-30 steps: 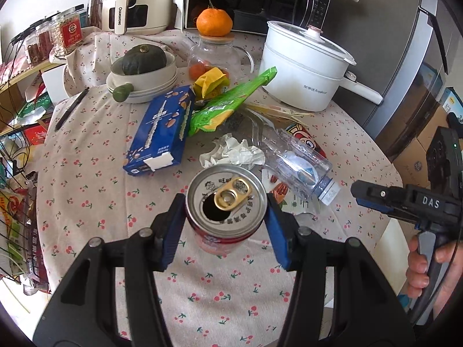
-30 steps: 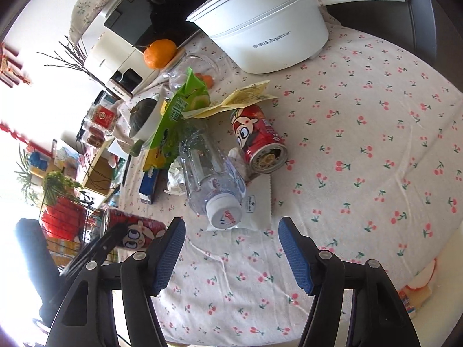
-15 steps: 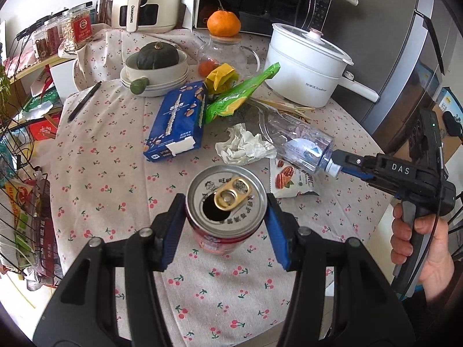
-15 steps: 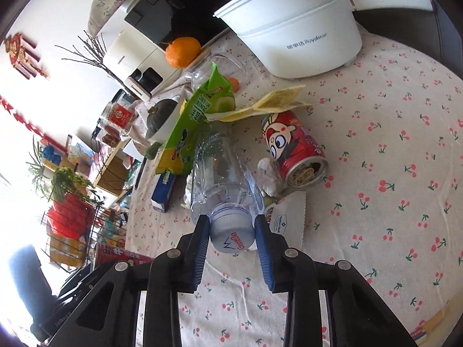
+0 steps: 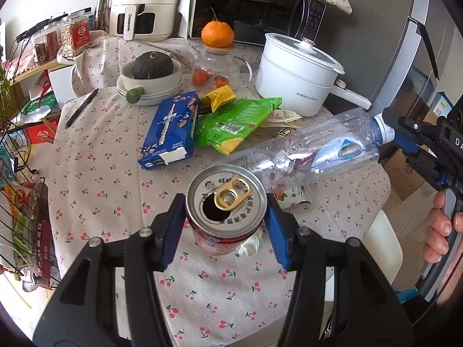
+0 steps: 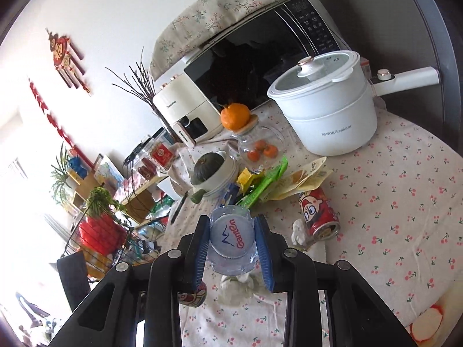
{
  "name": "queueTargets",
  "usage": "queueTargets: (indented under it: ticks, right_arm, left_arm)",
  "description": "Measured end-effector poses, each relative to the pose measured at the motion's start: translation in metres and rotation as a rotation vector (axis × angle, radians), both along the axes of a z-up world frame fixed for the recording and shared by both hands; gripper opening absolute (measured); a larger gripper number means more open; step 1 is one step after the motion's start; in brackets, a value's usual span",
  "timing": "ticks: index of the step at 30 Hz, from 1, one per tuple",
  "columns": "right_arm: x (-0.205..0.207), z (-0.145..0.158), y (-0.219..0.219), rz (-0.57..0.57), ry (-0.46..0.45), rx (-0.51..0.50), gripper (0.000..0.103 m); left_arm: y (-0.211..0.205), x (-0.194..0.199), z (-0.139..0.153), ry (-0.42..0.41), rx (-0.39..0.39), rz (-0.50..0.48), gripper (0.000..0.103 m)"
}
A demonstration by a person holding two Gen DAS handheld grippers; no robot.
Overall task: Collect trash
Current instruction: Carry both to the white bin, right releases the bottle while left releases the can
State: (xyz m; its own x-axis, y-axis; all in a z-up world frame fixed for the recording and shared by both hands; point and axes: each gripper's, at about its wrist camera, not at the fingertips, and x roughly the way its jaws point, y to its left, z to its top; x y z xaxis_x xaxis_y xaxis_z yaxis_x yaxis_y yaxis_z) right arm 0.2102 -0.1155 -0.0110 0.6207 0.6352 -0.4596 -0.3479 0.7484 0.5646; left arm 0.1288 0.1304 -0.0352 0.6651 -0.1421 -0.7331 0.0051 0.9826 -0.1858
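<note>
The white cooking pot [image 5: 298,79] at the back of the cherry-print table [image 5: 95,179] is the biggest container, glass lid on, contents hidden. Just left of the pot is a clear glass jar [image 5: 215,68] with a few small oranges inside and one big orange [image 5: 217,34] on its lid. Further left of the pot, a cream bowl [image 5: 152,76] holds a dark green squash [image 5: 152,65].

The right gripper [image 6: 233,238] is clamped on the cap end of a crinkly clear plastic bottle [image 5: 312,149], held up off the cloth in front of the pot. The left gripper [image 5: 225,217] is squeezed onto an opened red can [image 5: 225,211], upright, tab lifted. Another red can [image 6: 318,215] lies on its side in front of the pot, next to crumpled tissue [image 6: 298,232].
</note>
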Motion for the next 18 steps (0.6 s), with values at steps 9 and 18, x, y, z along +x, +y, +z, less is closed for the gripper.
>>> queueTargets:
  ticks: [9,18]
  right_arm:
    - [-0.021,0.028,-0.014,-0.003,-0.072,-0.029,0.032]
    - [-0.048,0.056,-0.076,-0.092,-0.138,-0.058,0.032]
  left_arm:
    - [-0.004,-0.007,0.015,-0.042,-0.028,-0.013,0.055]
    - [-0.037,-0.009,0.023,-0.064,-0.039,-0.090,0.055]
